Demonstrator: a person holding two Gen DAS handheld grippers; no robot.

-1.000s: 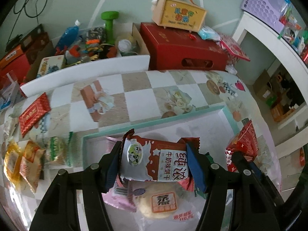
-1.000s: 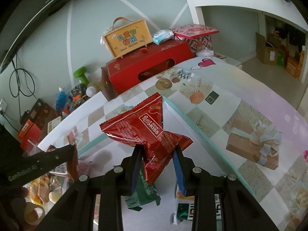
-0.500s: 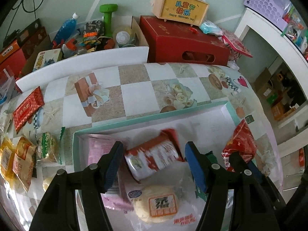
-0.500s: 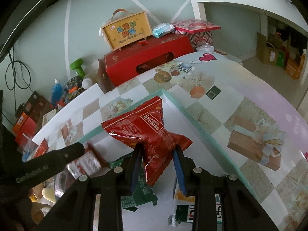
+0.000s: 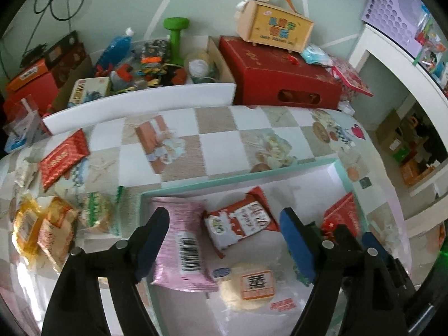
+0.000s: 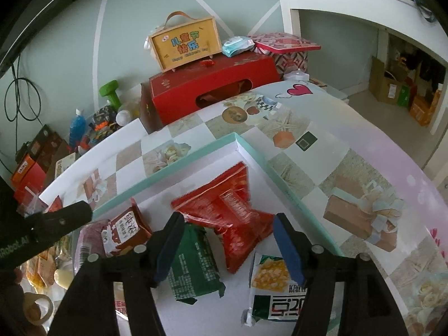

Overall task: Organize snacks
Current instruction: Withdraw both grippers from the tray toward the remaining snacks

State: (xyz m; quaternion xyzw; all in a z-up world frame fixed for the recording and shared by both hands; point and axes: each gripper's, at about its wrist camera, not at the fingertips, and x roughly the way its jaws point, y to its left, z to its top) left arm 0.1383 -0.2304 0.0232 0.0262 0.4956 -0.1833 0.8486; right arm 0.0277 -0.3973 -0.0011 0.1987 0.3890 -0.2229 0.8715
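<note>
The milk biscuit pack (image 5: 240, 225) lies in the tray (image 5: 238, 177), between and just ahead of the spread fingers of the left claw (image 5: 224, 233), touching neither. It rests tilted, its left edge against the pink pack (image 5: 179, 240), which lies by the left finger with its barcode up. Nearer the claw's base sits a round cake (image 5: 247, 285) in clear wrap. The left claw stands wide and holds nothing.

The red chip bag (image 6: 229, 210) lies in the tray (image 6: 196, 155) just ahead of the right claw (image 6: 228, 240), blurred, its lower end between the fingertips; whether it rests flat cannot be told. The right claw is also wide, gripping nothing. Under its left finger is a green pack (image 6: 193, 268), under its right finger a corn snack bag (image 6: 273, 288). To its left the milk biscuit pack (image 6: 123, 232) shows beside the left claw's black arm.

Outside the tray, left of the left claw, loose snacks sit on the checked cloth (image 5: 224, 145): a red pack (image 5: 63, 158), a green-edged cake (image 5: 98, 211) and orange packs (image 5: 42, 229). Beyond the table stand a red box (image 5: 277, 75) with a yellow case (image 5: 275, 29) on it, and a green dumbbell (image 5: 175, 37).
</note>
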